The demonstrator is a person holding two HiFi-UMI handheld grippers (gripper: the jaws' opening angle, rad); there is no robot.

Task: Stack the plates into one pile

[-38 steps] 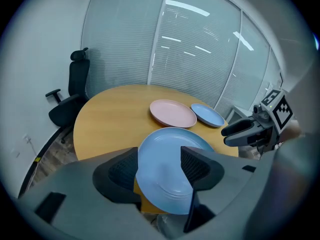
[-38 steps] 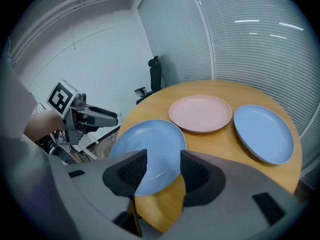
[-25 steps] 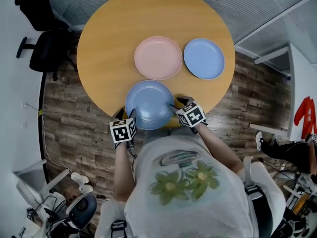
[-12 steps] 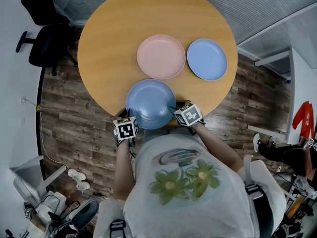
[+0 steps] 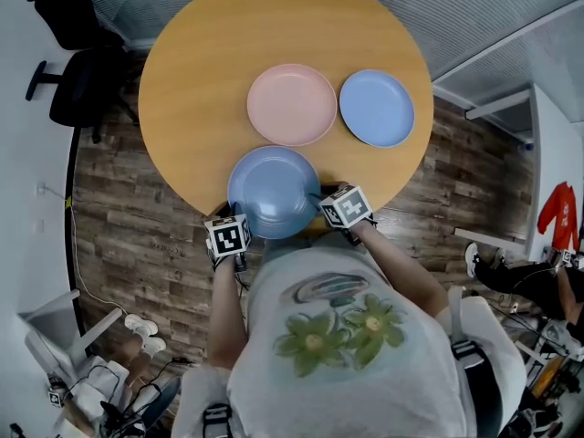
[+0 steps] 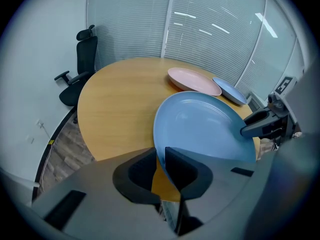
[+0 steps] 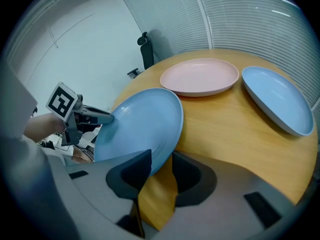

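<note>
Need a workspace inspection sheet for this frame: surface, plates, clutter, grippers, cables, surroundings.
Surface: round wooden table, holding only three plates.
Job's things: near blue plate at the table's near edge; pink plate and far blue plate side by side beyond it; nothing stacked yet.
Clutter: nothing seen on the table.
Grippers: left gripper jaws have just been closing and now clamp the near blue plate's rim. Right gripper jaws have just been closing, with the rim between them and a gap left on one side.
Cables: thin white cable on the floor left of the table.
Surroundings: black office chair, window blinds.
</note>
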